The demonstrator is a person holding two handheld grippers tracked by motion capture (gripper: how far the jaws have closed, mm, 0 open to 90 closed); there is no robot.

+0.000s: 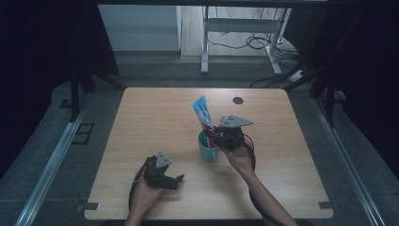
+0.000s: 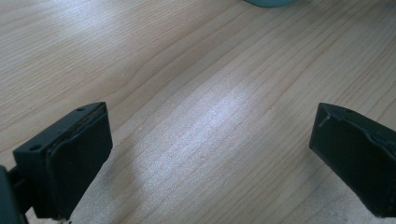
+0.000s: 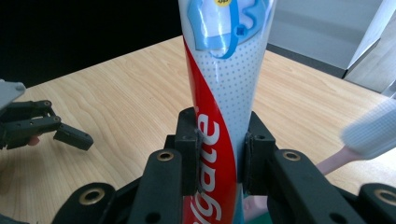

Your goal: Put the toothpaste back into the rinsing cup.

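A white, red and blue toothpaste tube [image 1: 203,114] [image 3: 223,93] stands tilted, its lower end in a teal cup [image 1: 208,149] on the wooden table [image 1: 155,117]. My right gripper [image 1: 217,135] [image 3: 219,156] is shut on the tube's lower half, just over the cup's rim. A toothbrush head [image 3: 371,133] on a pink handle leans beside the tube. My left gripper [image 1: 178,181] [image 2: 210,154] rests low at the table's front left, open, with bare wood between its pads. It also appears in the right gripper view, the left gripper [image 3: 70,135] far off at the left.
A small dark round spot [image 1: 238,100] marks the table's far side. The cup's teal edge [image 2: 271,2] peeks in at the top of the left gripper view. Beyond the table stand a white desk frame [image 1: 240,33] and floor cables.
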